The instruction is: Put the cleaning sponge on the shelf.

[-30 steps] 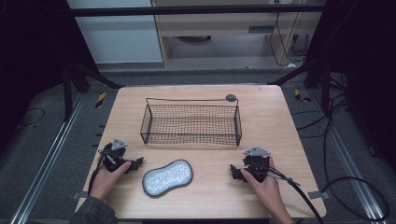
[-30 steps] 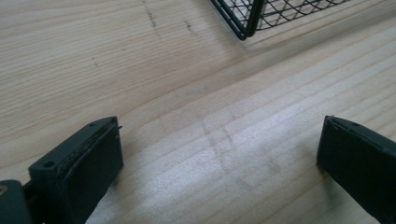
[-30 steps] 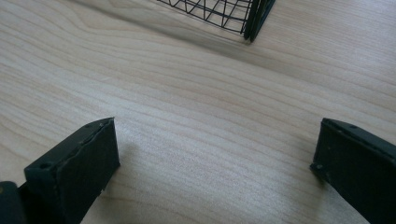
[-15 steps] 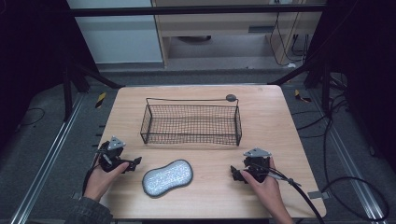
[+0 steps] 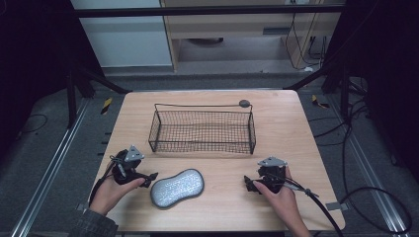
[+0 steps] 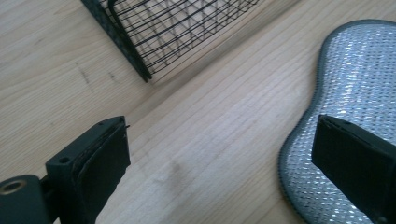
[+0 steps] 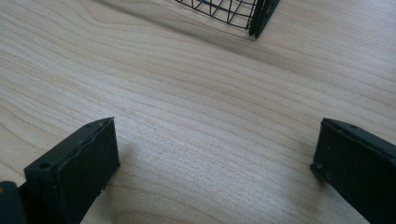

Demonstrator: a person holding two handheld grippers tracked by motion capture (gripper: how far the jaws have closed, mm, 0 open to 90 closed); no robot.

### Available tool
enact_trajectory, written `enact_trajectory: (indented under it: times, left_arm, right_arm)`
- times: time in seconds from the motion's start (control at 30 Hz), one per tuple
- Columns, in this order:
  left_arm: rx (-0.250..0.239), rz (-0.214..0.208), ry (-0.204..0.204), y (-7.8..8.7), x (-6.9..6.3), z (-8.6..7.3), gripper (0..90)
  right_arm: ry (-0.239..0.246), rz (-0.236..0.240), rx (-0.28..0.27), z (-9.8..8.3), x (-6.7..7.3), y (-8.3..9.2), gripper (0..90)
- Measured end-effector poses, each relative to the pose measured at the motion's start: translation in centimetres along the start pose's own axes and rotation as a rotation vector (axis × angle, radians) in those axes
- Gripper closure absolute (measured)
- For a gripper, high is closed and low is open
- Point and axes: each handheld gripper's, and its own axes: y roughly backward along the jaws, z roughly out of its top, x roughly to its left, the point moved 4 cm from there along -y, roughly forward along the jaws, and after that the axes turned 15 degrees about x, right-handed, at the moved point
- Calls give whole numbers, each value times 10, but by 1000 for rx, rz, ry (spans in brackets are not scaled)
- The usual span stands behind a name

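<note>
A silver, peanut-shaped scouring pad [image 5: 177,187] with a grey rim lies flat near the table's front, left of centre. My left gripper [image 5: 148,177] rests on the wood just left of it, open, its jaws pointing at the pad; in the left gripper view the pad [image 6: 359,102] lies under the right jaw. My right gripper [image 5: 248,183] sits at the front right, open, with bare wood between its jaws. A black wire basket [image 5: 202,129] stands mid-table, with nothing in it; its corners show as the basket [image 6: 159,32] and the basket [image 7: 243,11].
The wooden table [image 5: 296,123] has its front edge close behind both hands. A small dark round disc [image 5: 244,103] lies behind the basket's far right corner. Cables [image 5: 341,212] trail from the right gripper off the table's right side.
The left gripper has shifted slightly to the right, closer to the scouring pad. The right gripper and the pad have kept their places.
</note>
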Motion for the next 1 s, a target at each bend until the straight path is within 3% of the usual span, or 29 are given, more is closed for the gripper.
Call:
enact_trajectory:
  times: [0.43,1.0]
  left_arm:
    - [57,-29,-95,-4,-23,7,38]
    - [65,-45,-154,-4,-41,15,62]
  right_arm:
    - [3,2,0,0,0,0,4]
    - [13,5,0,-1,-1,0,4]
